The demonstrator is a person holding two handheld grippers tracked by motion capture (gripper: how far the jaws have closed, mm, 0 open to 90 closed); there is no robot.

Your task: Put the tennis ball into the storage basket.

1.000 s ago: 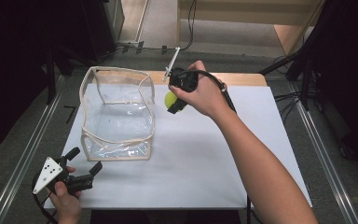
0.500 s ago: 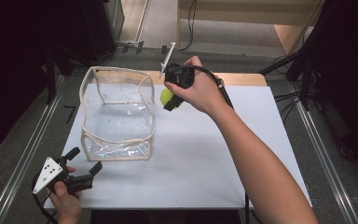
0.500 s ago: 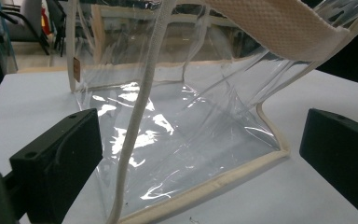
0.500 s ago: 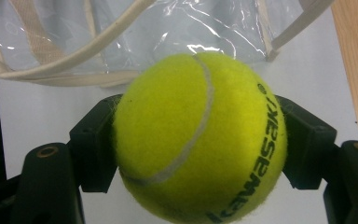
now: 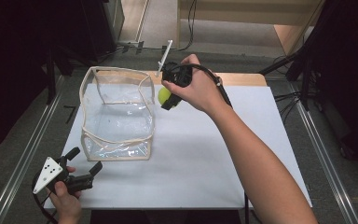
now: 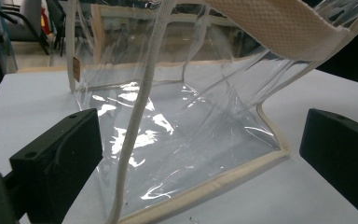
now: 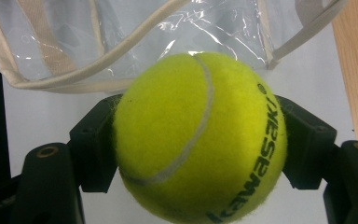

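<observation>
My hand hides most of my right gripper (image 5: 167, 99) from above; its jaws are clamped on a yellow-green felt tennis ball (image 7: 200, 140) printed "kawasaki", just beside the clear plastic bag with cream trim (image 5: 116, 112) on the white counter (image 5: 214, 158). My left gripper (image 5: 85, 164) rests spread apart near the bag's corner.

Pretty dim room overall. White tabletop (image 5: 242, 154) with a wood strip (image 5: 242, 78) along the edge past the right tongs. Grey floor (image 5: 158, 23) beyond that, cables (image 5: 193, 14) trailing over it, and light wood furniture (image 5: 279, 18) further back. Metal rails (image 5: 21, 158) run outside the left tongs.
</observation>
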